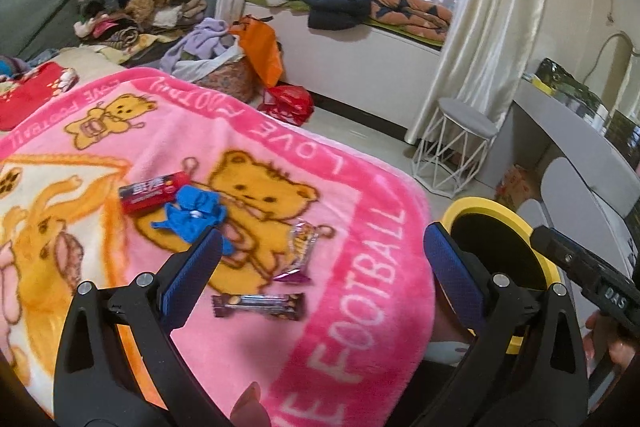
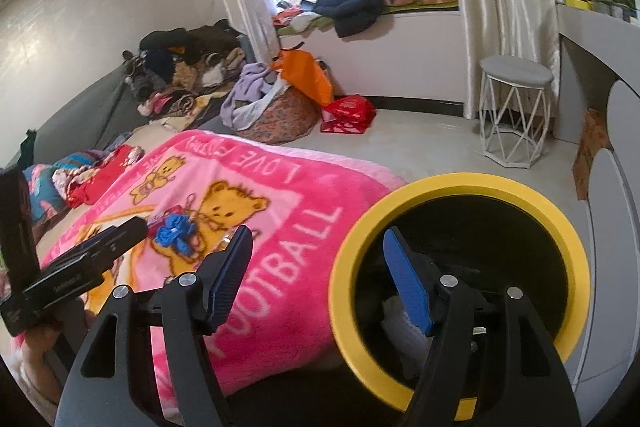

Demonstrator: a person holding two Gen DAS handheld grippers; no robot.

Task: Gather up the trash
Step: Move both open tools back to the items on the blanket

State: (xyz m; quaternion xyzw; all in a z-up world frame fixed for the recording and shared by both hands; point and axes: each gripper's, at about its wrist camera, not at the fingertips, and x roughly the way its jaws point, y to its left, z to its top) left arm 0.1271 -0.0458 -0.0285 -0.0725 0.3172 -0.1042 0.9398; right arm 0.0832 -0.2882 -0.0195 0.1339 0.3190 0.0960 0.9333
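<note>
Pink blanket [image 1: 360, 187]: brown wrapper [image 1: 258, 305] between wide-open, empty left claw [image 1: 320, 275] fingers.

On the pink blanket [image 1: 360, 195] lie four pieces of trash: one red packet [image 1: 152, 191], one crumpled blue wrapper [image 1: 196, 217], one clear snack wrapper [image 1: 300, 251] and one dark bar wrapper [image 1: 258, 305]. Beside the bed stands one yellow-rimmed bin [image 2: 460, 291] (something white lies inside it, count unclear). One white wire stool [image 2: 514, 111] and one red bag [image 2: 348, 115] sit on the floor. Two grippers show, left gripper [image 1: 324, 267] and right gripper [image 2: 320, 267].
</note>
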